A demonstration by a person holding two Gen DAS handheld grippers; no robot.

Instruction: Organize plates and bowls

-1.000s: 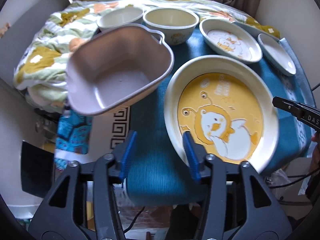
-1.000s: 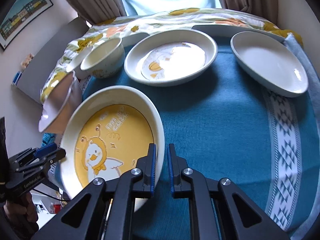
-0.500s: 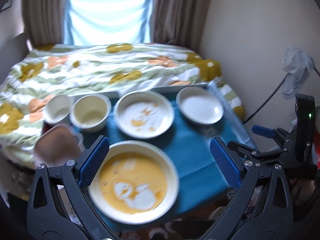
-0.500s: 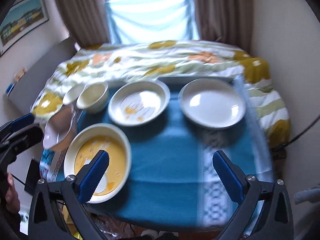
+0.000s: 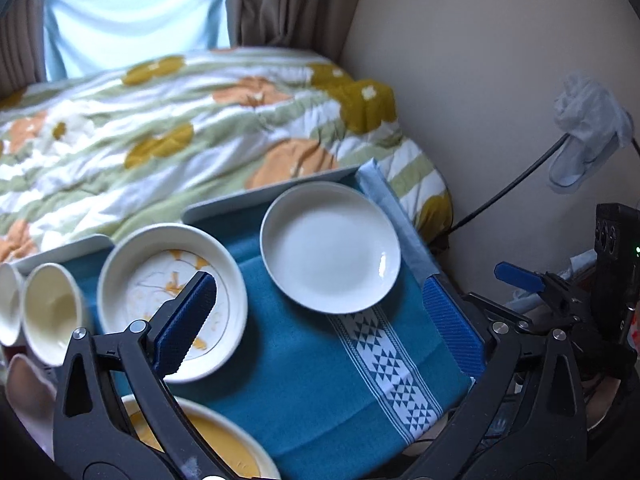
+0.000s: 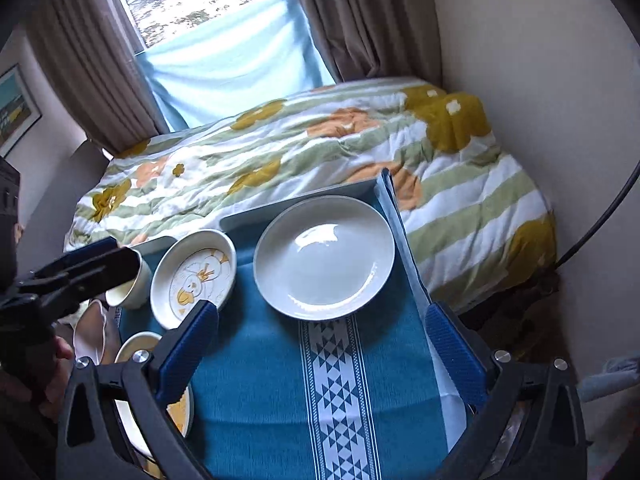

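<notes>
A plain white plate (image 5: 330, 246) (image 6: 324, 256) sits at the far right of the blue cloth. Left of it is a white dish with a duck drawing (image 5: 160, 296) (image 6: 194, 278). A yellow duck plate (image 5: 224, 448) (image 6: 134, 354) lies at the near left. Two cream bowls (image 5: 50, 314) stand at the far left, one showing in the right wrist view (image 6: 130, 296). A pinkish square bowl (image 5: 24, 384) lies at the left edge. My left gripper (image 5: 320, 324) is wide open and empty above the cloth. My right gripper (image 6: 324, 344) is wide open and empty, also raised.
The small table with the blue patterned cloth (image 5: 332, 380) stands against a bed with a flowered quilt (image 5: 180, 128). A wall (image 5: 500, 80) is close on the right, with a cable and a cloth hanging there (image 5: 588, 128). Curtains and a window are behind the bed.
Both grippers have opened wide and pulled up and back from the yellow duck plate. The views have swung to the right, toward the white plate.
</notes>
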